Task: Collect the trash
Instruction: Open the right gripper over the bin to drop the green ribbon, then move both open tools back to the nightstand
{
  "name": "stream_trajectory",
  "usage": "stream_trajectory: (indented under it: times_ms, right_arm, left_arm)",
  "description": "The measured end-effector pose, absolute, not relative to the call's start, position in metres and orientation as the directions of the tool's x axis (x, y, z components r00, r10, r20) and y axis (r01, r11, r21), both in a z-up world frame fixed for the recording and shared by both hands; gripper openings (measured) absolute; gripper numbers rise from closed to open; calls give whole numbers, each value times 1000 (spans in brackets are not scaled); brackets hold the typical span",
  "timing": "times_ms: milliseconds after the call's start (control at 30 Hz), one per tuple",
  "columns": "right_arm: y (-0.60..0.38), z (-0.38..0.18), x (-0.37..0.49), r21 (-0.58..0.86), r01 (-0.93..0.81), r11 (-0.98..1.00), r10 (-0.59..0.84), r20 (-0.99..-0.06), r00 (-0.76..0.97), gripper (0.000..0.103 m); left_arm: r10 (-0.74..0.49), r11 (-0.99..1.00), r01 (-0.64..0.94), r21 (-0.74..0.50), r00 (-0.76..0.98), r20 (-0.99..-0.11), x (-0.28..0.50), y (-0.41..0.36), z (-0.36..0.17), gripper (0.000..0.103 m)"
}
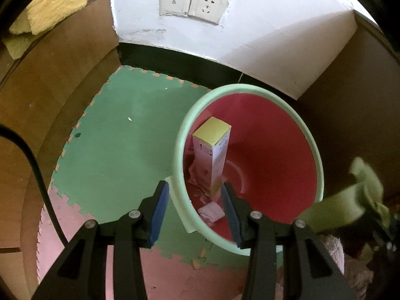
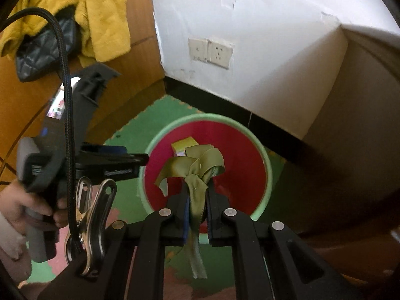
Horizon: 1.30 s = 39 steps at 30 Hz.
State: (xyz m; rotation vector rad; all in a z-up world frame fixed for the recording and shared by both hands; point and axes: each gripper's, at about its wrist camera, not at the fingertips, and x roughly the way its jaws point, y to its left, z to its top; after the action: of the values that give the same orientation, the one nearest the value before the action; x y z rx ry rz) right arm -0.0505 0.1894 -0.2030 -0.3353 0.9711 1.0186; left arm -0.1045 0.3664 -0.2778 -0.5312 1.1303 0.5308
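**Olive ribbon pinched over the trash bucket**

The olive-green ribbon is clamped in the right gripper, whose jaws are nearly closed on it; its knotted loops fan out above the fingertips and one tail hangs below them. It sits over the mouth of the red bucket with the mint-green rim.

Inside the bucket, a tall white carton with a yellow top stands upright toward 9 o'clock of the opening, with crumpled pinkish paper at its foot, toward 7 o'clock.

The left gripper hangs over the bucket's near rim at about 7 o'clock, jaws moderately apart and empty. A hand grips its handle.

The bucket stands on green and pink foam floor tiles near a white wall carrying a socket plate.
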Motion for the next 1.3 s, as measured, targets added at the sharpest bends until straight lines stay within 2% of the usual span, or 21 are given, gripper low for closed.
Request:
stream_trajectory:
  times_ms: [200, 333, 500, 633, 700, 1000, 1300]
  right_arm:
    - [195, -217, -43, 206, -823, 530, 546, -825, 145, 11]
    - [195, -219, -39, 227, -808, 544, 547, -826, 136, 18]
    - [195, -221, -39, 234, -797, 557, 541, -830, 135, 37]
    - [194, -219, -41, 227, -799, 557, 548, -823, 148, 48]
    - [194, -217, -42, 221, -803, 553, 552, -820, 154, 58]
    - [187, -202, -44, 241, -811, 533, 587, -796, 149, 60]
    - [166, -151, -65, 276, -847, 455, 682, -719, 132, 60]
  left_arm:
    - [129, 753, -646, -124, 331, -935, -106, 371, -277, 45]
    - [135, 750, -650, -125, 335, -932, -108, 372, -275, 45]
    - [139, 749, -650, -126, 339, -930, -108, 372, -273, 45]
    - [142, 751, -648, -125, 343, -929, -108, 373, -270, 45]
    - [142, 752, -647, -126, 346, -928, -109, 373, -268, 45]
    - [154, 762, -635, -127, 368, -917, -107, 371, -251, 45]
    - [164, 786, -598, -157, 447, -879, -106, 361, -204, 45]
